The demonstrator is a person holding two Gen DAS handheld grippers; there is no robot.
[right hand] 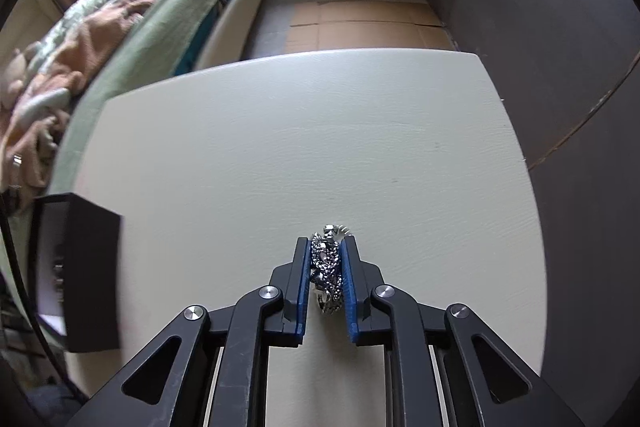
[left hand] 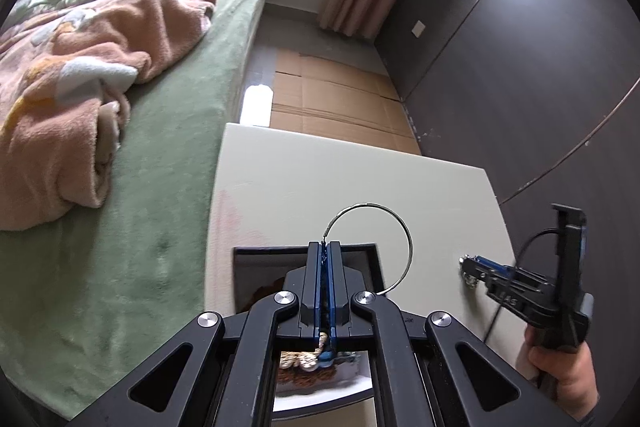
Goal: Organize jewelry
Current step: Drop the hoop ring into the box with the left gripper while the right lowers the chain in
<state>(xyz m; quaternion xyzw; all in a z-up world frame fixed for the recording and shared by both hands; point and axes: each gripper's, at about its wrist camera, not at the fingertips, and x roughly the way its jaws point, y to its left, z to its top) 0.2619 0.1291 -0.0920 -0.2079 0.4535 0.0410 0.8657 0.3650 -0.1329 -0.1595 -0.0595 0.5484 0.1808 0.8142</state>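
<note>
Evidently both grippers are loaded. The left gripper is clenched on a thin silver hoop bangle, pinched at one spot of its rim while the rest of the ring stands free above the open black jewelry box on the pale table. Being a slim stiff wire, it looks light but liable to swivel or slip between the pads, so a hold across the wire suits it. The right gripper grasps a chunky silver chain bracelet, bunched between the blue pads just above the table; it should be heavier and limp, sagging wherever unsupported. Only the left wrist view shows the box's contents, possibly beaded pieces, though they are half hidden. Only the right wrist view shows the chain's links.
</note>
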